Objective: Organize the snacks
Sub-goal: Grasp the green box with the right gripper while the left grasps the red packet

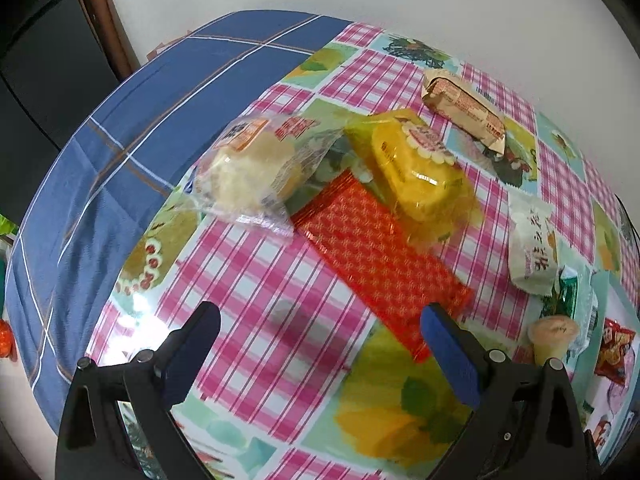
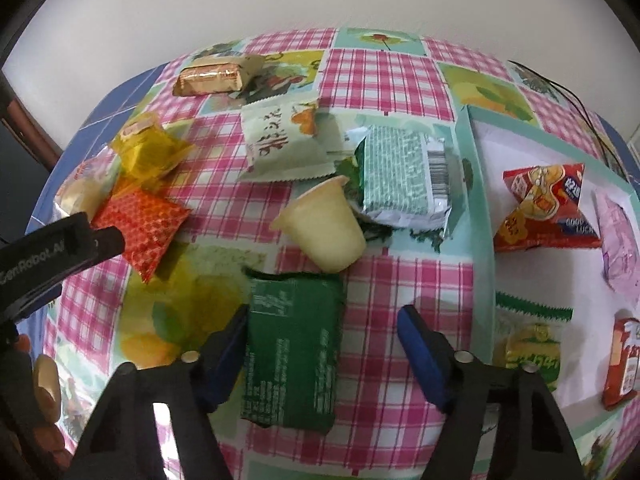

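Observation:
Snacks lie scattered on a pink checked tablecloth (image 1: 256, 280). My left gripper (image 1: 320, 328) is open and empty above the cloth, its right finger over the near end of a red patterned packet (image 1: 380, 256). Beyond lie a clear bag with a pale bun (image 1: 248, 168), a yellow cake pack (image 1: 416, 168) and a gold bar (image 1: 464, 108). My right gripper (image 2: 324, 324) is open, jaws either side of a dark green packet (image 2: 296, 356) lying on the cloth. A cream jelly cup (image 2: 324, 228) lies tipped just beyond it.
A shallow box (image 2: 480, 208) at the right holds a red pyramid pack (image 2: 548, 208), a green-yellow packet (image 2: 528, 348) and others. A white packet (image 2: 280, 140) and a silver-green packet (image 2: 400, 176) lie mid-table. Blue bedding (image 1: 120, 140) borders the left.

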`<act>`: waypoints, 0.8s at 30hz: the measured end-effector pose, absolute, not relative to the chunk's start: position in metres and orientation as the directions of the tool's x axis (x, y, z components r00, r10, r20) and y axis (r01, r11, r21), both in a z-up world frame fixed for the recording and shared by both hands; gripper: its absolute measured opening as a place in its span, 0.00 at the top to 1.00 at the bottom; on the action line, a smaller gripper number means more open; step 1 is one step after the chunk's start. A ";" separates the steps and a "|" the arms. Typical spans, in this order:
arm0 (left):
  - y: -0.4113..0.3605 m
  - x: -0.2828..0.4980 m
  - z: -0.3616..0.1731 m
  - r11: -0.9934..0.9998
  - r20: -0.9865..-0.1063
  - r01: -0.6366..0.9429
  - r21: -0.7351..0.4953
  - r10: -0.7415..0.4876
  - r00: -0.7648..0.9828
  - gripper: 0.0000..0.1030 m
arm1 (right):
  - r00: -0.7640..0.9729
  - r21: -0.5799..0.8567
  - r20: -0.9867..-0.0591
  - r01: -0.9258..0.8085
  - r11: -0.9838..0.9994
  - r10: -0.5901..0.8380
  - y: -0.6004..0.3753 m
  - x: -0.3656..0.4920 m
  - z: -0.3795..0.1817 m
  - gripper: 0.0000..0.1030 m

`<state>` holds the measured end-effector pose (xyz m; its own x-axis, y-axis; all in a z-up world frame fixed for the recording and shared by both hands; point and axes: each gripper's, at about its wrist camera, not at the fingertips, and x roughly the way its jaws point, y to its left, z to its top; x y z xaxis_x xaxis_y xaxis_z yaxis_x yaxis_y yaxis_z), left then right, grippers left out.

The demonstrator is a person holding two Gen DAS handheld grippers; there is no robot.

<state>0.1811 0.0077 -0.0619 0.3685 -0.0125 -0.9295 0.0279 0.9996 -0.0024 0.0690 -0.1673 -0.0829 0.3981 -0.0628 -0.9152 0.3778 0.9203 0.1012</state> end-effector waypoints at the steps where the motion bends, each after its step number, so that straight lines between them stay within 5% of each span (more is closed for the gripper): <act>1: 0.007 0.183 -0.063 1.000 -0.929 0.025 -0.004 -0.013 0.370 0.03 | 0.399 0.098 -0.914 0.380 0.920 -0.068 -0.168 0.071 -0.083 0.35; 9: -0.007 0.201 -0.071 1.000 -0.926 0.015 -0.018 -0.022 0.377 0.03 | 0.403 0.095 -0.912 0.375 0.922 -0.070 -0.172 0.073 -0.082 0.52; 24: -0.011 0.221 -0.084 1.000 -0.930 -0.002 -0.004 -0.003 0.367 0.03 | 0.390 0.076 -0.918 0.341 0.937 -0.068 -0.168 0.067 -0.082 0.54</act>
